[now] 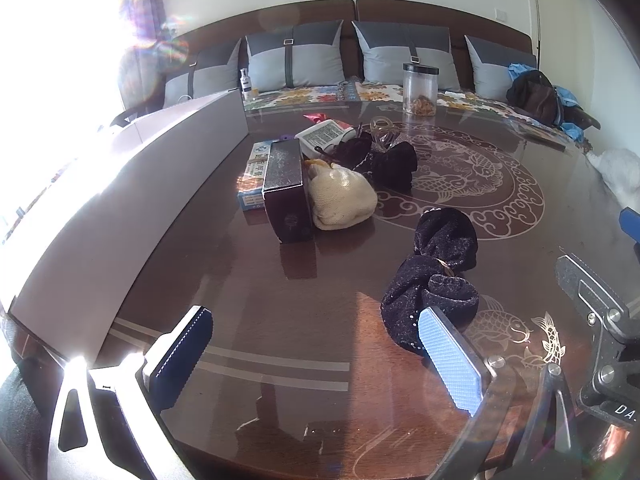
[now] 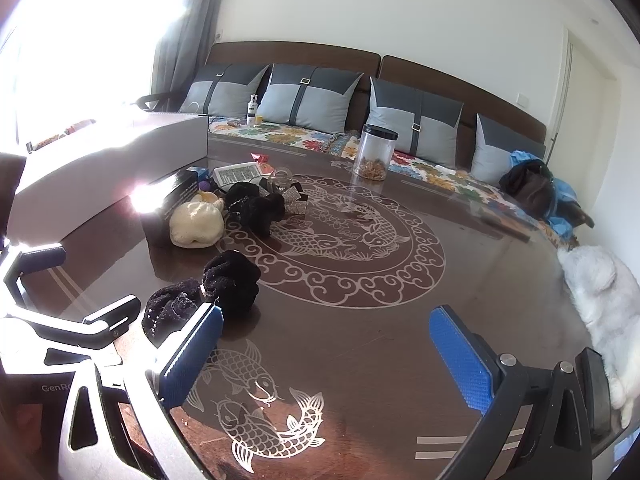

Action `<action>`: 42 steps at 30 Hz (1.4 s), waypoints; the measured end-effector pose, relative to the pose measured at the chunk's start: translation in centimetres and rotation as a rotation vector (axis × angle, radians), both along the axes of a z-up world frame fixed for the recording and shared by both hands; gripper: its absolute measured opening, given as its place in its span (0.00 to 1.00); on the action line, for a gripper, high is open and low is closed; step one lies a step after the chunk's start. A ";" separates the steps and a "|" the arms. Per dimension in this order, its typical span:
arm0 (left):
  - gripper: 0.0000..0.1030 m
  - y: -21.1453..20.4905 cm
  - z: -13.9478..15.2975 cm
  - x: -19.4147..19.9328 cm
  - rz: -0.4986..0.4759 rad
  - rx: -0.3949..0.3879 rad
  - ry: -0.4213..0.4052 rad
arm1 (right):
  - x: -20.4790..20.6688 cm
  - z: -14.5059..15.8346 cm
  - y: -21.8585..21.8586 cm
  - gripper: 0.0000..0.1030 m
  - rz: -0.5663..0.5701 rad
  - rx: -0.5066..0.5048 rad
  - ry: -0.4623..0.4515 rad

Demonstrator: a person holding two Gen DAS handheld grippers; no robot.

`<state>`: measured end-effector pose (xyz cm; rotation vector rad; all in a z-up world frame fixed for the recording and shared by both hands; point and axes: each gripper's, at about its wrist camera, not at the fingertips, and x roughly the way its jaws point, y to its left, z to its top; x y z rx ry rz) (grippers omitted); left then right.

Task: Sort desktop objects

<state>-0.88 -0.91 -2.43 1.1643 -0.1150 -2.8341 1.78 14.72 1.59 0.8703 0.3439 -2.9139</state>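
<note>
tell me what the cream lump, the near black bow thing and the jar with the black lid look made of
Cream lump: looks like knitted fabric, matte, with a fine ribbed texture and soft sagging shape.
Near black bow: fuzzy, velvety cloth flecked with small sparkles, cinched by a gold-coloured band; probably a hair accessory.
Jar: clear and slightly cloudy with brown contents showing through, likely plastic, though glass is possible.

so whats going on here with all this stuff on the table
A person holds two grippers over a glossy brown table, both open and empty. The left gripper sits close to a black velvet scrunchie; the right gripper hovers over bare tabletop. A cream knit pouch, a dark box and other clutter wait farther back, untouched.
</note>
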 end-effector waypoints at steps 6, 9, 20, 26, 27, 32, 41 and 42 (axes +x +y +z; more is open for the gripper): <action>1.00 -0.2 0.0 0.0 0.002 -0.002 -0.003 | 0.0 -0.2 -0.2 1.00 0.008 0.010 -0.003; 1.00 -0.3 0.0 0.0 0.003 -0.006 -0.004 | 0.0 -0.3 -0.3 1.00 0.011 0.014 -0.005; 1.00 -1.2 -1.8 -0.4 0.039 -0.085 -0.081 | -0.1 -0.5 -0.6 1.00 0.064 -0.021 -0.042; 1.00 -2.2 -2.7 -0.6 0.050 -0.095 -0.128 | -0.4 -2.0 -1.7 1.00 0.141 -0.058 -0.134; 1.00 -2.3 -2.7 -0.6 0.050 -0.099 -0.132 | -0.5 -2.4 -2.0 1.00 0.157 -0.057 -0.149; 1.00 -3.3 -2.8 -0.7 0.058 -0.085 -0.154 | -0.5 -3.6 -3.0 1.00 0.202 -0.049 -0.198; 1.00 -4.6 -3.1 -1.0 0.058 -0.029 -0.176 | -0.6 -4.6 -3.2 1.00 0.239 -0.084 -0.268; 1.00 -4.7 -3.1 -1.1 0.058 -0.018 -0.179 | -0.6 -4.6 -3.3 1.00 0.237 -0.087 -0.272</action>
